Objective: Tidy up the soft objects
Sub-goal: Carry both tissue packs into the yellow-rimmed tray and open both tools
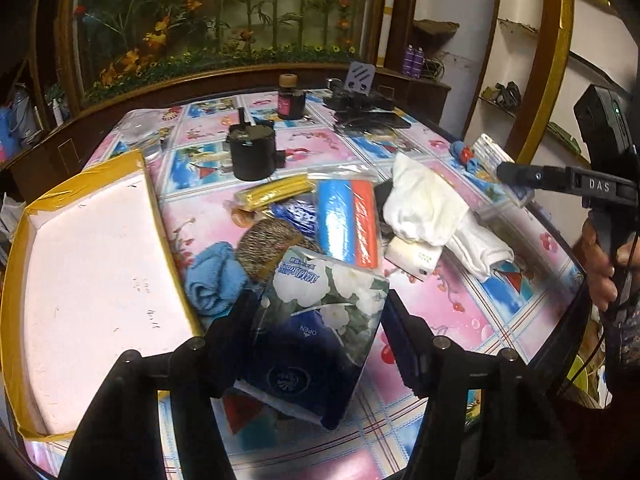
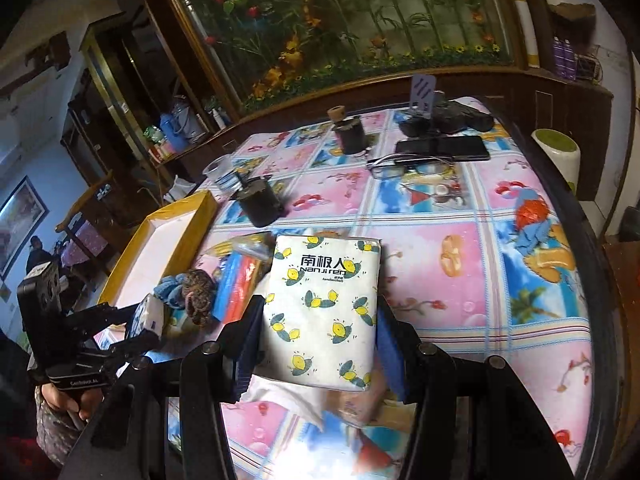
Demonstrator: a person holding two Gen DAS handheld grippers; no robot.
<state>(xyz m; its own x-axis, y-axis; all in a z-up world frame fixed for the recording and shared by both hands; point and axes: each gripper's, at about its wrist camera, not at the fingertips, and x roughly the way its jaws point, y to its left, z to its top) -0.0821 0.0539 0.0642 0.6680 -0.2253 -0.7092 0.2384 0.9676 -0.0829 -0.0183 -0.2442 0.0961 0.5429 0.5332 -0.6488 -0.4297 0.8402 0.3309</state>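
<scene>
Two tissue packs lifted at once over a cluttered table (image 1: 472, 312) with a pink and blue patterned cover. Left hand-held gripper (image 1: 316, 344) clamped on a floral tissue pack (image 1: 320, 320), pads pressing both sides, pack raised and tilted just beside the yellow-taped box (image 1: 96, 264). Right hand-held gripper (image 2: 318, 336) gripping a white tissue pack printed with lemons (image 2: 324, 312), held clear of the table.

Sorting judged barely begun: box interior bare and white in both views, nothing yet placed inside. Left behind in a heap near the box: a blue towel (image 1: 214, 280), a brown knitted piece (image 1: 264, 248), a clear bag of blue and orange rolls (image 1: 346, 220), a yellow packet (image 1: 276, 194), white cloths (image 1: 424, 208) and a small white device (image 1: 416, 258) tucked under them. Farther off toward the right edge, a small blue and red toy (image 1: 466, 156).

Hard items crowding the far half of the table: a black canister (image 1: 254, 152), a corked dark bottle (image 1: 290, 98), eyeglasses (image 2: 412, 166), a phone (image 2: 444, 148) and a clear cup (image 2: 218, 170). None of these between the floral pack and the box. For the lemon pack, the heap of rolls and cloth lying directly on the way to the box, likely calling for a lift over it. Left gripper's own arm also near the box rim, a possible crowding point if both packs go in together.
</scene>
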